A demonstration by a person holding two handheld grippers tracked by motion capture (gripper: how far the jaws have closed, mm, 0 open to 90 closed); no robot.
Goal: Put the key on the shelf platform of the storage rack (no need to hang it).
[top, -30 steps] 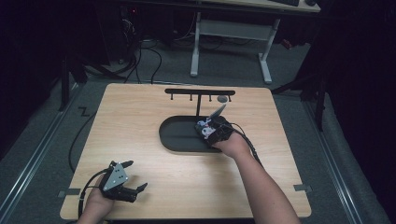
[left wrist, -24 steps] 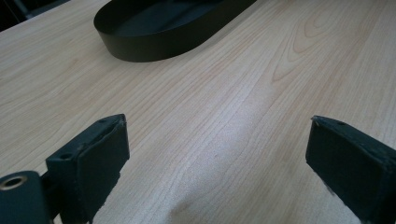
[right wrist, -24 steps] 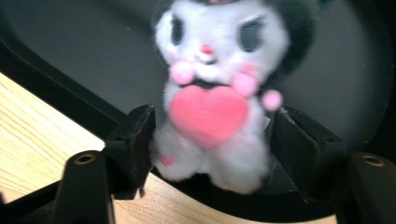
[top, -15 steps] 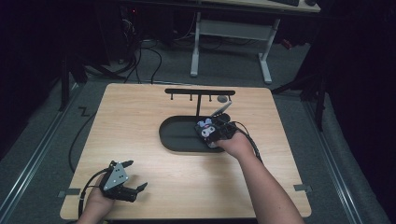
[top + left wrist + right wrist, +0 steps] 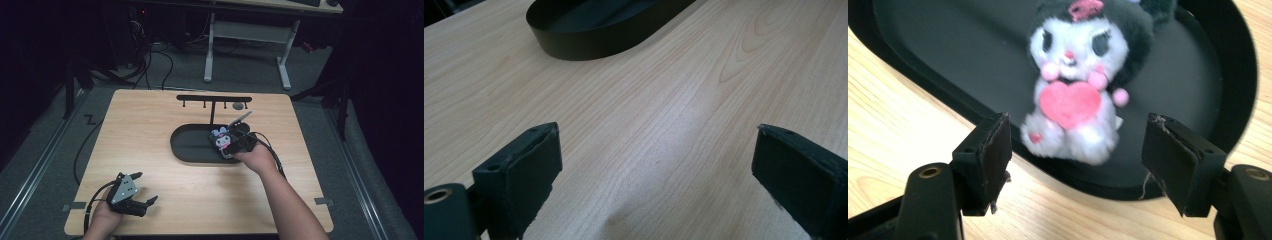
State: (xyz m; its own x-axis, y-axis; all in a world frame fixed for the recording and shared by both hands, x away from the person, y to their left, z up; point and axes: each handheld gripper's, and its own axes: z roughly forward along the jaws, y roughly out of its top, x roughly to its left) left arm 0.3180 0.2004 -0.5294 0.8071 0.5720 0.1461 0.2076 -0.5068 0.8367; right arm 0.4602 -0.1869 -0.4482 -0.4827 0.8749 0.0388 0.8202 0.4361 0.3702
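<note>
A wooden counter [image 5: 165,130] carries a black oval tray [image 5: 192,145]. Since a second ago the right gripper [image 5: 1075,137] has drawn back slightly toward the tray's near rim, likely releasing. Its jaws gape wide, holding nothing; the plush toy [image 5: 1083,75] lies in the tray just beyond them. The left gripper [image 5: 656,160] rests wide open, empty.

A small plush toy [image 5: 1075,82], white-faced with a black hood, pink cheeks and a pink heart on its chest, lies face-up in the black oval tray [image 5: 948,60]. It rests just ahead of the right gripper [image 5: 1075,155], between the spread jaws, untouched.
</note>
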